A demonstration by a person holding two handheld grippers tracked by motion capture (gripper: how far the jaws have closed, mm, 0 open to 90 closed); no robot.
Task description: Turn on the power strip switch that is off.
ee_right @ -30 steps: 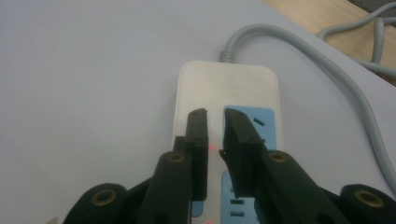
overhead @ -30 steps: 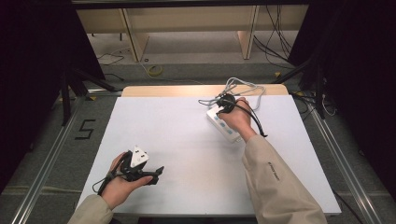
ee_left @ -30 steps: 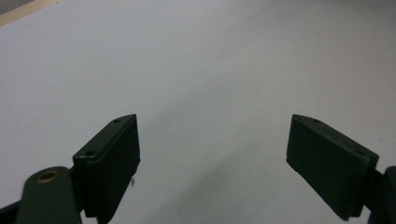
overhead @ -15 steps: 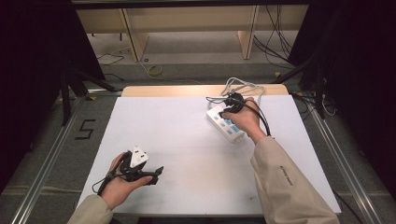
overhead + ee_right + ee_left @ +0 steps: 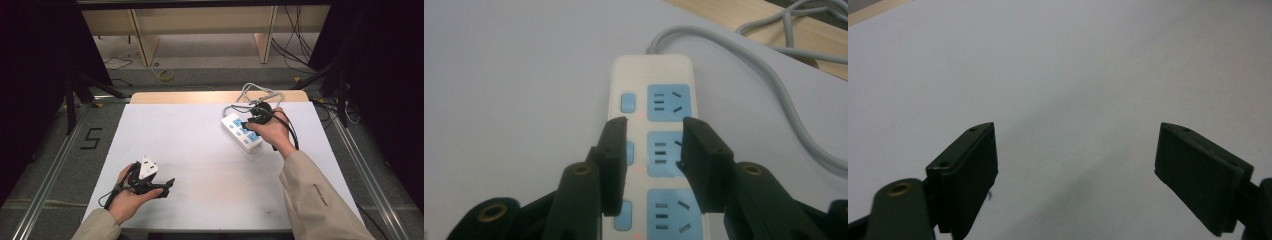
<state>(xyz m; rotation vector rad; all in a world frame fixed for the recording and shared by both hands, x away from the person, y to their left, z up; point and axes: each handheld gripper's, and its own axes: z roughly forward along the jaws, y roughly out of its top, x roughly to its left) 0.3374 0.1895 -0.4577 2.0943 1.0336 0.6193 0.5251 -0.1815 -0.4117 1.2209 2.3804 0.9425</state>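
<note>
We saw a white table top (image 5: 200,150), matte and bare over most of its area, with a strip of pale wood (image 5: 175,97) showing along its far edge. Metal rails (image 5: 47,170) ran along the floor at either side, and a dark figure "5" (image 5: 91,138) was marked on the grey floor to the left. Beyond the table stood light wooden shelving (image 5: 145,40), with loose cables lying on the floor under it, and black curtains (image 5: 380,60) closed in the room at left and right.

The white power strip (image 5: 241,131) lay on the far right part of the table, angled, its grey cord (image 5: 260,92) looping back over the wooden edge. In the right gripper view its blue sockets and blue switches were plain.

The right gripper (image 5: 651,145) hung just over the strip's middle socket; its jaws had just been opening and stood partly apart, holding nothing, with the strip below them and not between the pads.

The left gripper (image 5: 1075,170) rested near the table's near left corner, its jaws wide apart and empty over bare white surface.
</note>
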